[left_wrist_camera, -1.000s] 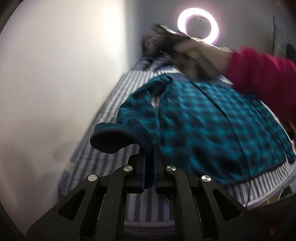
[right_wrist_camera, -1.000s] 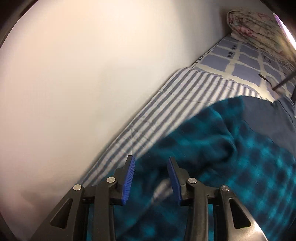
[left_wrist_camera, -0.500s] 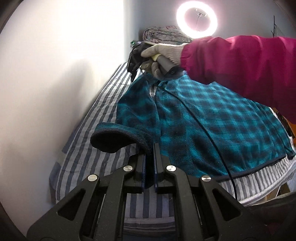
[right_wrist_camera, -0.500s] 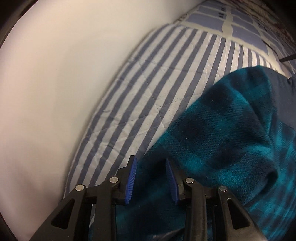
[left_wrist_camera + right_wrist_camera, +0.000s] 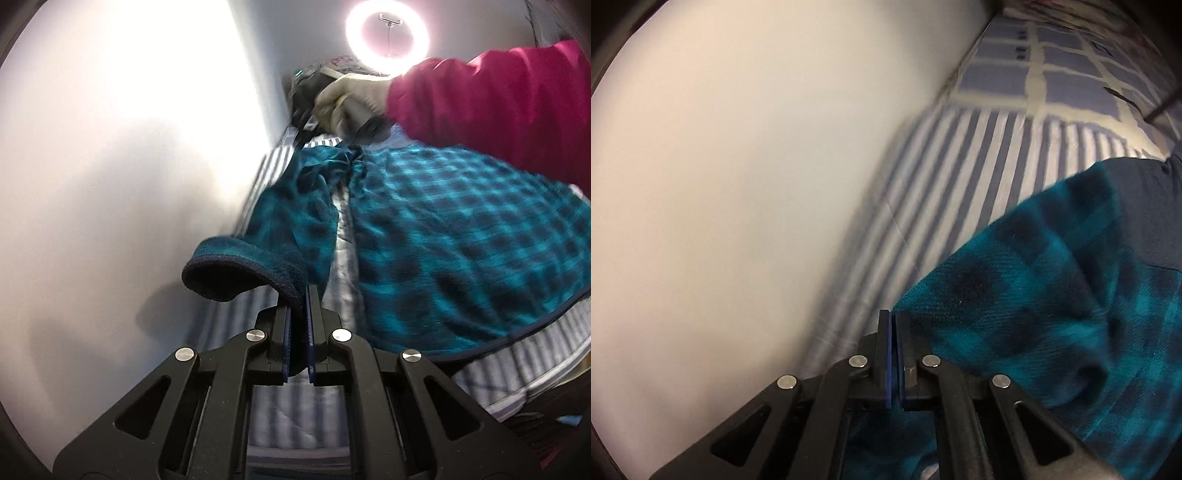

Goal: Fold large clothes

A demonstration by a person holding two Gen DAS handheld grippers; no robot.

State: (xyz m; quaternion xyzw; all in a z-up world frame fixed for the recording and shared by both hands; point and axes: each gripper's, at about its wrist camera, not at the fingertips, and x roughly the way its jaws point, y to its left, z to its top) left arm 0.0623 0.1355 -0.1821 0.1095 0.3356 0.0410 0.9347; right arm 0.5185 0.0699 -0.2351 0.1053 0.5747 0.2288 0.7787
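Right gripper [image 5: 892, 354], seen in its own wrist view, is now standing with its blue pads drawn fully together; its jaws have just been closing, and they are pinching the edge of the teal plaid fleece jacket [image 5: 461, 236] at the shoulder end of the sleeve, where half a second ago they were still standing apart over that cloth. Left gripper [image 5: 297, 332] is staying clamped on the navy-trimmed cuff [image 5: 236, 275] of the same sleeve, lifting it clear of the bedding. The jacket's body is lying spread across the striped bedsheet [image 5: 960, 162], its hem reaching toward the near edge of the bed, while the gripped sleeve is running along the bed's wall-side edge. With both ends of the sleeve now held, the fold is judged ready to begin: the sleeve can be carried inward over the jacket's body. A gloved hand [image 5: 354, 98] in a magenta sleeve [image 5: 491, 107] is working the right gripper near the far end of the bed. Beyond the striped sheet, a checked pillow [image 5: 1063, 70] is lying toward the head of the bed, beside the white wall [image 5: 110, 147], and a ring light [image 5: 388, 33] is glowing above.
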